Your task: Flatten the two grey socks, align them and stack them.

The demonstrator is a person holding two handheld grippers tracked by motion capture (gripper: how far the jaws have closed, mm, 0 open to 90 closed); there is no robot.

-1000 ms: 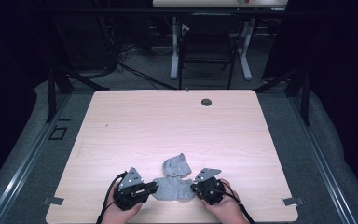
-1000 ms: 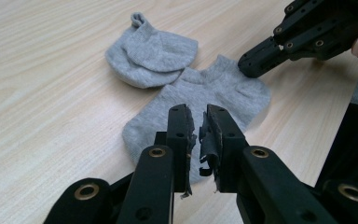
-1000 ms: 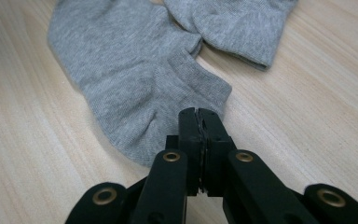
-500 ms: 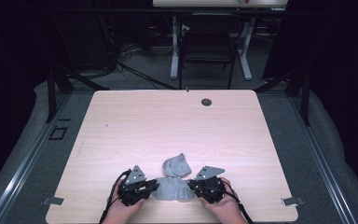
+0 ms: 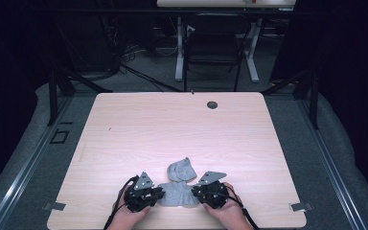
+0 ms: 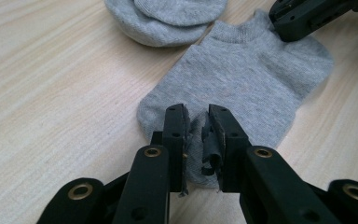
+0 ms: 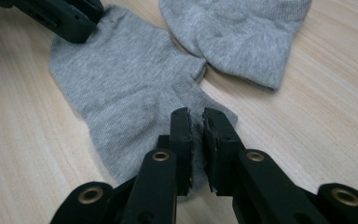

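A flat grey ankle sock [image 5: 176,194] lies near the table's front edge, stretched between my two grippers. My left gripper [image 5: 159,194] is shut on one end of it; a fold of grey fabric is pinched between the jaws [image 6: 197,116]. My right gripper [image 5: 195,193] holds the opposite end, its jaws [image 7: 196,119] closed on the sock's edge [image 7: 121,79]. A second grey sock [image 5: 182,170], folded over on itself, rests just behind the first and touches it [image 6: 168,18].
The light wooden table [image 5: 172,124] has a round cable hole [image 5: 212,104] near its far edge. A dark chair [image 5: 213,48] and desk legs stand beyond the table. Both hands sit close to the front edge.
Both grippers have shifted slightly toward the front edge and closer together, keeping their hold; the sock between them now lies flatter. The folded sock has stayed in place.
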